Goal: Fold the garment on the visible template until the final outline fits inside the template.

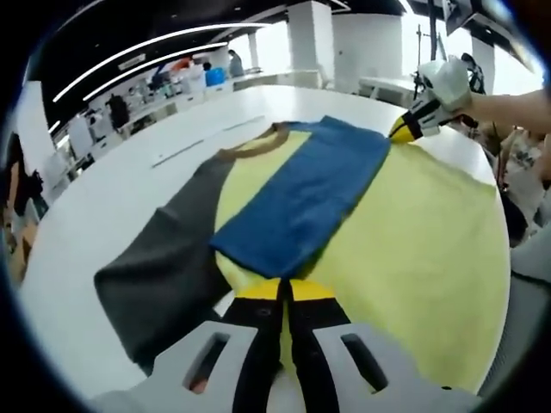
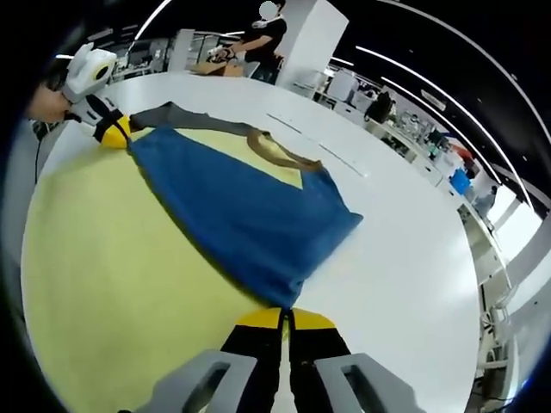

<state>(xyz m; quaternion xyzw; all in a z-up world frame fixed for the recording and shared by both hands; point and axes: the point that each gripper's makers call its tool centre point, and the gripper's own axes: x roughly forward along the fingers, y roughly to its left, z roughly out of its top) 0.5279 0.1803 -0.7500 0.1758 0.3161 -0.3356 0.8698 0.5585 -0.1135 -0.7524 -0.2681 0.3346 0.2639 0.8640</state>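
A garment with a blue panel (image 1: 301, 198), a dark grey sleeve (image 1: 159, 275) and a brown collar (image 1: 258, 146) lies on a wide yellow template (image 1: 413, 249). The blue panel (image 2: 241, 215) is folded into a long strip over the yellow. I cannot tell where the garment's own yellow ends and the template (image 2: 103, 284) begins. My left gripper (image 1: 282, 292) is shut on the strip's near corner, and it also appears far off (image 2: 112, 129) in the right gripper view. At the strip's other corner my right gripper (image 2: 286, 320) is shut, seen from the left gripper view at top right (image 1: 403, 129).
Everything rests on a large white table (image 1: 129, 189) whose bare top (image 2: 405, 258) runs out to a curved edge. A person's forearm (image 1: 516, 107) reaches in behind my right gripper. Work benches and people stand far behind the table.
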